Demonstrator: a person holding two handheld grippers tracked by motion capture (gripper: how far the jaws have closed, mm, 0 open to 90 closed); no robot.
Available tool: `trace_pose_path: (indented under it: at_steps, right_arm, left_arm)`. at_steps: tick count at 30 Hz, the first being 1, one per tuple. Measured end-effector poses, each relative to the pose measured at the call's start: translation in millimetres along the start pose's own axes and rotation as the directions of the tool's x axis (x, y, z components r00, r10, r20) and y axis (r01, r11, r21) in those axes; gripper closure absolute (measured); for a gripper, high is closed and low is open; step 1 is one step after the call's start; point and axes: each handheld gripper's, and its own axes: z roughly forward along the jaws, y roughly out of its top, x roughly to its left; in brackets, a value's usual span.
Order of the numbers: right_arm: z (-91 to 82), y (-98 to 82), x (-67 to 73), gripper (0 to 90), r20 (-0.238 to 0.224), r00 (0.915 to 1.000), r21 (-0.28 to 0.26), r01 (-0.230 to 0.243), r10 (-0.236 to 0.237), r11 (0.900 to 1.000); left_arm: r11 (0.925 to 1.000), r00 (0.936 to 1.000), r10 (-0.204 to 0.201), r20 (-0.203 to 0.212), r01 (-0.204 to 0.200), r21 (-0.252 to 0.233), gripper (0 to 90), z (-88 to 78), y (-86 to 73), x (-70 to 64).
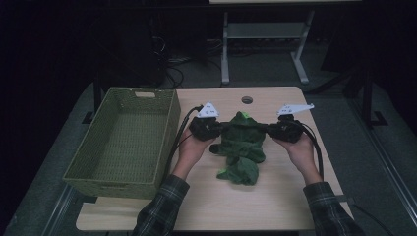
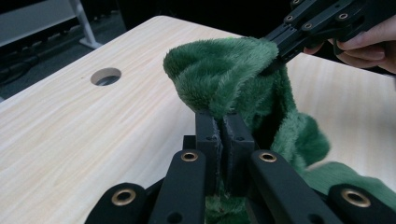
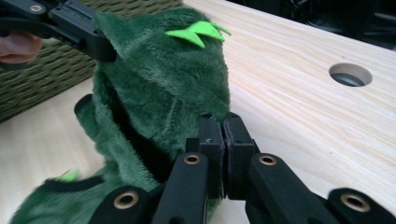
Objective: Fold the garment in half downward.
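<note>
— Above the middle of the wooden table (image 1: pixel 275 206), what hangs there?
— A green plush garment (image 1: pixel 242 147), stretched between both tools, its lower end on the tabletop.
— And the grips?
— The left gripper (image 2: pixel 223 122) and right gripper (image 3: pixel 223 125) are each clamped tight on the fabric. A woven basket (image 1: pixel 123 142) sits to the left.

Left gripper (image 1: pixel 220 129) and right gripper (image 1: pixel 268 129) level, pointing inward at each other, jaws pressed together on fabric between the pads. Left hand (image 1: pixel 193 146) and right hand (image 1: pixel 299 145) cupped beneath, forearms in plaid sleeves (image 1: pixel 162 206) angling up from below.
</note>
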Motion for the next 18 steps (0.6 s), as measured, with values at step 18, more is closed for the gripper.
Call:
trace_pose_path:
  at_steps: [18]
  right_arm:
    - [-30.7,-41.4,48.5,87.6,-0.079,0.9952,0.038,0.061,-0.058,0.997]
  left_arm:
    - [0.9953,0.9912,0.097,0.09,-0.097,-0.005,86.6,-25.9,-31.4,-51.3]
